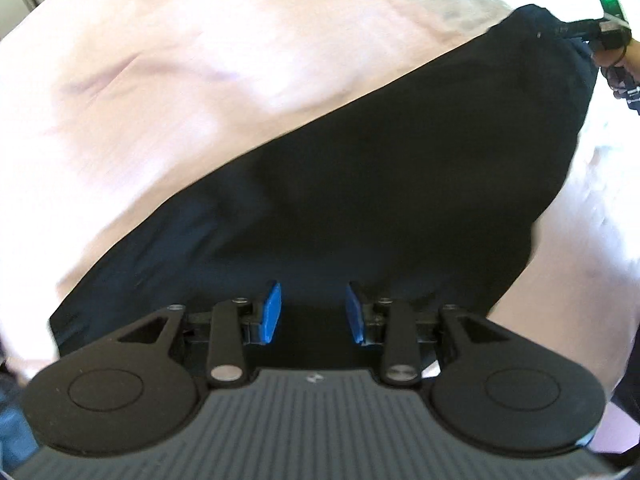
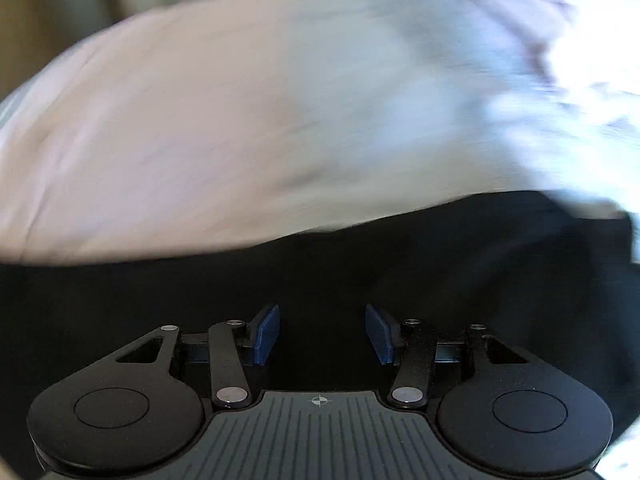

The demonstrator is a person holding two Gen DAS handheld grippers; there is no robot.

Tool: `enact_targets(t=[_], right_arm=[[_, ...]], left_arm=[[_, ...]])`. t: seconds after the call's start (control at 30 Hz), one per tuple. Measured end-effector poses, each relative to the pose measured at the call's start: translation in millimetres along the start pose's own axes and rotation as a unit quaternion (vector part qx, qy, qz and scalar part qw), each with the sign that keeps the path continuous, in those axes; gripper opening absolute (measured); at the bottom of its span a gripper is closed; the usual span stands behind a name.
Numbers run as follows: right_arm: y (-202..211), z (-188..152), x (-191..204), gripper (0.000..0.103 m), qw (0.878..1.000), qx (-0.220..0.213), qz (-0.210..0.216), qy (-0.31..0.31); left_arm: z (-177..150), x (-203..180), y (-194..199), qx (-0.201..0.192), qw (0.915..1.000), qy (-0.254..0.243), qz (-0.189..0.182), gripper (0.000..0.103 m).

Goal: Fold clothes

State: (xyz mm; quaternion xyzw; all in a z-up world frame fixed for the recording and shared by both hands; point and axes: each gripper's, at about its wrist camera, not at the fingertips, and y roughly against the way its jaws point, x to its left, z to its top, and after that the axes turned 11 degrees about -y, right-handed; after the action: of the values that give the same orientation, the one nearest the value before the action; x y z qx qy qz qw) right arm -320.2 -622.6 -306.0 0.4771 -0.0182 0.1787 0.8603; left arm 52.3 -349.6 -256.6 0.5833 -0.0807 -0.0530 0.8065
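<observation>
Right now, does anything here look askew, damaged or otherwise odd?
Nothing damaged or spilled. The black garment lies spread on the pale sheet, its long edge running diagonally, with slight rumpling. The left gripper and right gripper are both open over it, gripping nothing. The right wrist view is motion-blurred.

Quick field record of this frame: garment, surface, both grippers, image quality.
garment: black garment, spread flat on the bed sheet, one straight edge running diagonally in the left wrist view
surface: pale pink bed sheet, wrinkled
left gripper: left gripper, jaws open, blue pads apart, over the near part of the garment, nothing between them
right gripper: right gripper, jaws open, over dark cloth, nothing gripped; its body also shows at the garment's far corner in the left wrist view
image quality: right wrist view motion-blurred; contact with cloth cannot be told
</observation>
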Motion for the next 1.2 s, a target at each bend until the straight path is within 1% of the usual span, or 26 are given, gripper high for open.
enact_targets(t=[0.07, 0.17, 0.23, 0.3, 0.33, 0.4, 0.47, 0.5, 0.53, 0.57, 0.6, 0.63, 0.67, 0.7, 0.73, 0.77, 0.8, 0.83, 0.87, 0.93, 0.97, 1.0, 1.03, 1.07, 1.1, 1.2], right_arm=[[25.0, 11.8, -45.2, 0.052, 0.999, -0.021, 0.006, -0.032], [64.3, 15.1, -100.5, 0.052, 0.999, -0.037, 0.0, -0.005], [83.5, 11.4, -130.5, 0.052, 0.998, -0.034, -0.01, 0.05], [85.2, 3.5, -152.4, 0.052, 0.994, -0.015, -0.007, 0.105], [85.3, -0.6, -163.0, 0.052, 0.991, -0.005, -0.005, 0.132], [81.3, -8.2, -175.1, 0.052, 0.982, 0.011, 0.01, 0.189], [74.8, -13.5, -180.4, 0.052, 0.969, 0.014, 0.021, 0.245], [71.3, -17.6, -181.4, 0.052, 0.962, 0.014, 0.025, 0.272], [65.4, -19.7, -181.1, 0.052, 0.955, 0.012, 0.026, 0.295], [59.1, -21.3, -180.5, 0.052, 0.948, 0.01, 0.027, 0.318], [57.9, -19.9, -183.8, 0.052, 0.946, 0.005, 0.031, 0.322], [57.8, -17.7, -187.8, 0.052, 0.946, -0.001, 0.035, 0.323], [59.7, -12.5, -191.3, 0.052, 0.95, -0.013, 0.035, 0.31], [61.9, -6.5, -194.8, 0.052, 0.955, -0.026, 0.035, 0.295], [67.3, 0.8, -200.5, 0.052, 0.962, -0.043, 0.032, 0.269], [73.4, 8.5, -206.8, 0.052, 0.969, -0.06, 0.029, 0.24], [80.2, 14.6, -214.0, 0.052, 0.975, -0.076, 0.026, 0.209], [87.1, 18.8, -222.2, 0.052, 0.98, -0.089, 0.023, 0.178], [92.3, 21.8, -229.8, 0.052, 0.984, -0.094, 0.022, 0.148], [97.6, 22.9, -250.4, 0.052, 0.994, -0.083, 0.033, 0.063], [97.6, 21.9, -260.6, 0.052, 0.996, -0.073, 0.044, 0.017], [95.3, 19.1, -271.0, 0.052, 0.996, -0.058, 0.06, -0.034], [90.5, 13.9, -281.2, 0.052, 0.992, -0.042, 0.076, -0.088], [85.0, 8.0, -288.2, 0.052, 0.988, -0.028, 0.086, -0.129], [78.9, 0.6, -293.3, 0.052, 0.982, -0.019, 0.091, -0.165], [59.2, -6.3, -301.2, 0.052, 0.968, -0.01, 0.097, -0.23]], left_arm=[[41.4, -34.2, -8.9, -0.007, 0.9998, -0.018, -0.007, 0.031], [109.0, -86.9, -26.7, -0.033, 0.9975, -0.059, -0.022, 0.032], [154.9, -122.1, -39.2, -0.053, 0.9942, -0.087, -0.033, 0.035], [200.7, -157.4, -51.7, -0.073, 0.9897, -0.115, -0.044, 0.038], [221.6, -173.6, -58.0, -0.083, 0.9868, -0.13, -0.05, 0.038], [259.8, -207.6, -69.8, -0.105, 0.9765, -0.182, -0.049, 0.04], [292.0, -239.3, -80.1, -0.129, 0.9591, -0.25, -0.03, 0.042], [302.2, -256.4, -86.0, -0.142, 0.9476, -0.285, -0.019, 0.045], [311.2, -270.9, -93.4, -0.157, 0.9332, -0.323, -0.005, 0.048], [324.7, -281.8, -101.5, -0.171, 0.9164, -0.362, 0.01, 0.051], [332.4, -290.3, -109.6, -0.183, 0.8988, -0.398, 0.022, 0.052], [338.2, -298.0, -118.4, -0.192, 0.8814, -0.431, 0.029, 0.052], [347.7, -307.1, -128.0, -0.201, 0.8634, -0.462, 0.034, 0.052], [358.3, -314.9, -137.4, -0.206, 0.8492, -0.485, 0.036, 0.054], [369.8, -321.4, -146.7, -0.21, 0.8394, -0.5, 0.035, 0.054], [383.3, -327.6, -157.0, -0.212, 0.833, -0.51, 0.033, 0.055], [397.4, -331.2, -167.7, -0.21, 0.8329, -0.511, 0.028, 0.055], [410.1, -332.2, -177.4, -0.207, 0.8357, -0.508, 0.024, 0.055], [422.5, -332.1, -185.7, -0.202, 0.8409, -0.502, 0.017, 0.055], [445.3, -328.1, -197.7, -0.191, 0.8552, -0.482, -0.003, 0.055], [454.2, -324.6, -201.4, -0.185, 0.8612, -0.473, -0.014, 0.055], [463.1, -321.1, -205.2, -0.179, 0.867, -0.464, -0.025, 0.053], [469.6, -316.1, -205.6, -0.175, 0.8724, -0.455, -0.032, 0.051], [473.7, -309.7, -202.7, -0.172, 0.8775, -0.446, -0.036, 0.045], [477.5, -302.7, -201.0, -0.17, 0.8838, -0.434, -0.036, 0.042], [488.3, -279.8, -200.0, -0.167, 0.9051, -0.39, -0.024, 0.041]])
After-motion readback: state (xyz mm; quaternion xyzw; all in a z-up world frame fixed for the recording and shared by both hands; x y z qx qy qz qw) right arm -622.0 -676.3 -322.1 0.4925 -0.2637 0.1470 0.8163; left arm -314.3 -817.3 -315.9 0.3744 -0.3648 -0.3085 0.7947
